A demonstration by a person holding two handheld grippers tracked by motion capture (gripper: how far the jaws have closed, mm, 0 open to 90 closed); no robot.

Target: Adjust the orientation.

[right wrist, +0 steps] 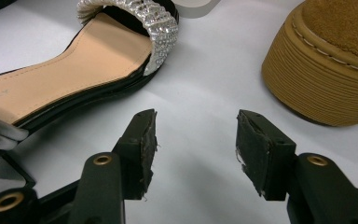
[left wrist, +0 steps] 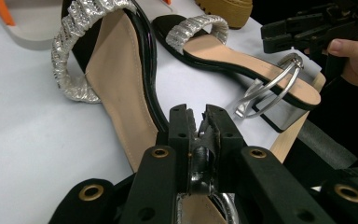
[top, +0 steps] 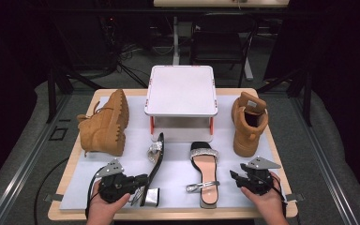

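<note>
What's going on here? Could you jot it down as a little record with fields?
Setting: table with a white mat
Left claw: shut on the rim of the left sandal, which lies on its side
Right claw: open, holding nothing, beside the right sandal
Right sandal: flat on its sole
Boots: left boot tipped on its side, right boot upright
Centre back: white box

I see two black sandals [top: 205,168] with beige insoles and glittery silver straps; the left sandal [top: 153,168] has a mirrored silver heel. Two tan boots [top: 104,124] have ribbed tan soles. The shoe rack [top: 181,90] is white with orange posts, on a pale grey mat [top: 178,180].
</note>
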